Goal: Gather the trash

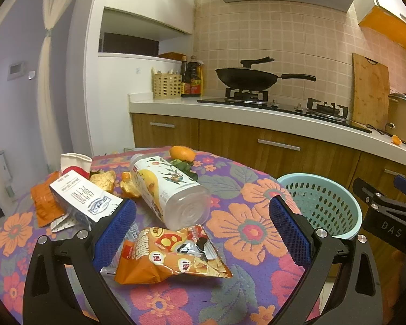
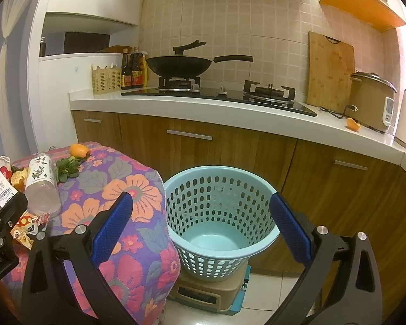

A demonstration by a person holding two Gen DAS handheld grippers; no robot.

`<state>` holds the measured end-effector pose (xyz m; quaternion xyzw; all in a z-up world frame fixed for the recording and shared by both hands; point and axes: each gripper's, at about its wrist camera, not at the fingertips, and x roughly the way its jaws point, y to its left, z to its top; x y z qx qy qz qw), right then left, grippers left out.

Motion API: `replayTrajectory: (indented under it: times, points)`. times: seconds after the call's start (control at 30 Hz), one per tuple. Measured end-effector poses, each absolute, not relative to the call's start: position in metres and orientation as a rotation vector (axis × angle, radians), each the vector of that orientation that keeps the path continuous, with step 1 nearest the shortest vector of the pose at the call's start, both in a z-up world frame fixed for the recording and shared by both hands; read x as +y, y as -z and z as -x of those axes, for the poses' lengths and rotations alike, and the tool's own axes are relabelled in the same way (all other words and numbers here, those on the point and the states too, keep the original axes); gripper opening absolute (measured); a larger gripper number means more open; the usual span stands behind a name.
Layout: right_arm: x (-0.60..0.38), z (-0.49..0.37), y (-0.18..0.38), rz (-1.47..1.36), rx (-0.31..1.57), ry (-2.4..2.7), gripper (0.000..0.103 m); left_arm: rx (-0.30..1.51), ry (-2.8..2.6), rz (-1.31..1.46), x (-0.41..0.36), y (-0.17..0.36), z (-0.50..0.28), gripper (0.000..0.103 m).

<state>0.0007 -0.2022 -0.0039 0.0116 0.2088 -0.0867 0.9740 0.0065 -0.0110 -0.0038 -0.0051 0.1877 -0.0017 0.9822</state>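
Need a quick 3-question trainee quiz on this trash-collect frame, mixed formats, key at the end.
1. True or false: the blue basket already holds trash.
2. What lies nearest the left gripper? A) plastic bottle B) orange snack bag C) paper cup
3. Fill in: the plastic bottle lies on its ____ on the flowered tablecloth.

Key: 1 false, it looks empty; the right gripper hovers open in front of it. 2 B. 3 side.
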Motion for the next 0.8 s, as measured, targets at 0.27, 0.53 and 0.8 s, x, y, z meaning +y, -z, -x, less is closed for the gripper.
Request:
replayTrajectory:
  times: [0.27, 0.53, 0.8]
  points:
    - [-0.194, -0.002, 0.008, -0.005, 0.429, 0.167, 0.096, 0.364, -0.007, 0.016, -0.011, 0.002, -0.003, 0.095]
    - [-0.178, 0.001, 0.005, 0.02, 0.399, 0.077, 0.096, 0.38, 0.002, 0.024, 0.0, -0.005, 0.023, 0.095]
    - [-0.151, -0.009, -0.016, 0.053, 0.341, -0.097, 0.097, 0.386, -0.144, 0.087, 0.06, -0.027, 0.043, 0.095]
